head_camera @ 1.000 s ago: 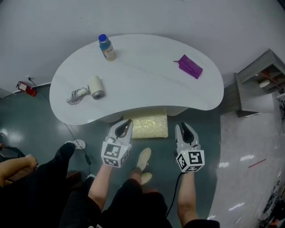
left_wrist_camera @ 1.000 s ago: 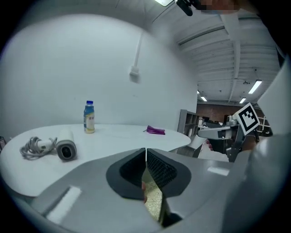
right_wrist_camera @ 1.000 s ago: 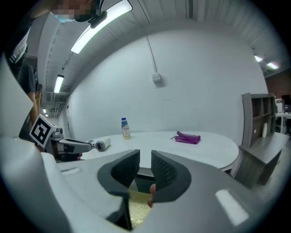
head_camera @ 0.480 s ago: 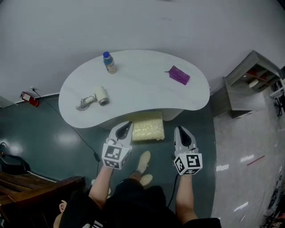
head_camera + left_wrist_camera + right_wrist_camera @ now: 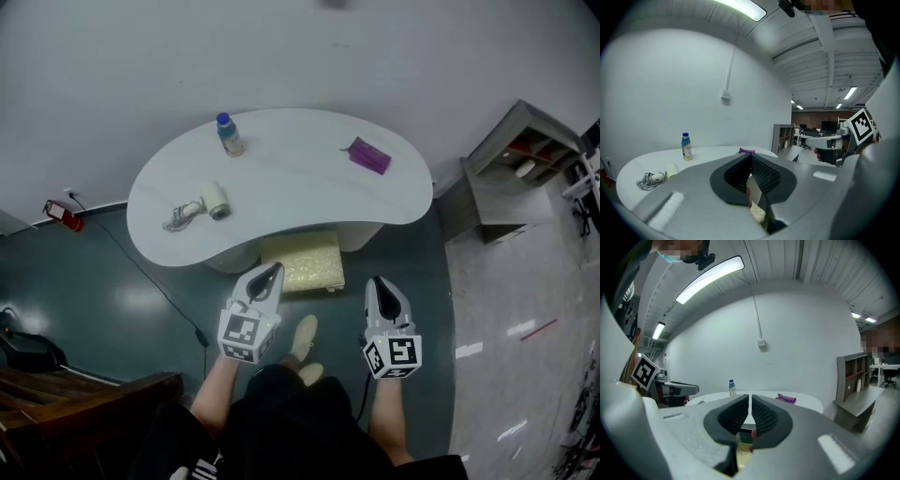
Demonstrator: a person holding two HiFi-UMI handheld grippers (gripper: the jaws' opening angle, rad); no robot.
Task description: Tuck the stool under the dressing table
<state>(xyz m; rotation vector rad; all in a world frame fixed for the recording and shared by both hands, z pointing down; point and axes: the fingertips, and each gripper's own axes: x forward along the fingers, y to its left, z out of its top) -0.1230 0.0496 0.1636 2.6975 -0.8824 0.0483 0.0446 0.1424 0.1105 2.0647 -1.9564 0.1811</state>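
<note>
Dark grey floor (image 5: 122,300) lay beneath the white table (image 5: 281,187); the stool (image 5: 302,262) sat just ahead of the left gripper (image 5: 266,277) and right gripper (image 5: 382,289), half under the table's edge; both grippers had jaws pressed together, empty; finishing well would probably need low, even pushes on both front corners.

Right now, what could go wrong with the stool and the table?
The stool sticks out partly from under the table, close to the person's shoes, so it might trip someone. A cable lies across the floor beside those feet, another tripping risk. Pushing the stool hard could bump the table and topple the upright bottle.
</note>
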